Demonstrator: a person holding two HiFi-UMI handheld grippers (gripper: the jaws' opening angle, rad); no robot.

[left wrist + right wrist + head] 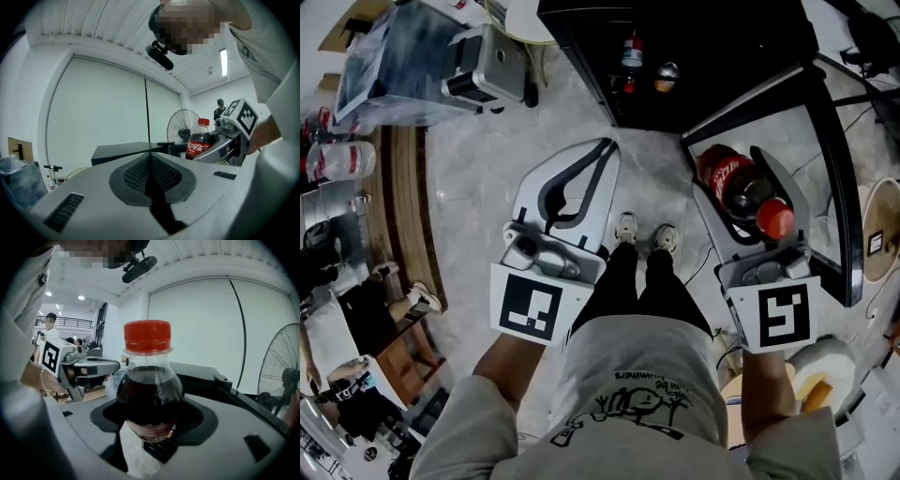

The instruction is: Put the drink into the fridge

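The cola bottle (748, 192), right of centre in the head view, stands clamped round its body by the wide-spread right tool (724, 159), and it is probably full, heavy and slick, while the left tool (602, 150) is closed and empty.

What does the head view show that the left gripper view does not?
Head view only: the person's white sneakers, grey marble floor, small bottles on a dark shelf. Left gripper view only: a round pedestal fan, a long ceiling light. Both: the red-capped plastic cola bottle clamped in the right gripper.
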